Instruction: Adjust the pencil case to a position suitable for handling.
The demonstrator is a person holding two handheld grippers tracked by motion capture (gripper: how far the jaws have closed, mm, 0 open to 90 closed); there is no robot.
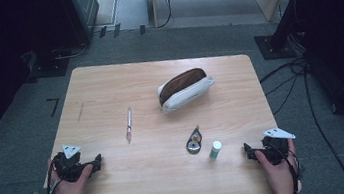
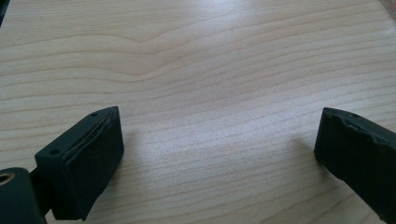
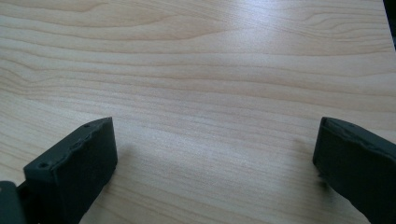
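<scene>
Wooden table (image 1: 108, 85) carries, from the left: left gripper (image 1: 99, 161) with jaws spread over bare wood, pen (image 1: 128, 124), open pouch (image 1: 185, 89) farther back, tape dispenser (image 1: 194, 141), glue stick (image 1: 215, 149) just beside it, then right gripper (image 1: 247, 150), jaws spread, nothing between

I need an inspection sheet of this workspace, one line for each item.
Surface: wooden table, bare between the things.
Job's things: open pencil case at the middle rear; pen left of centre; small dark tool and white bottle with green cap near the right tongs.
Clutter: nothing seen.
Grippers: left tongs and right tongs both open, holding nothing, at the near edge.
Cables: black cables on the floor at the right.
Surroundings: grey floor, dark stands at the rear.
</scene>
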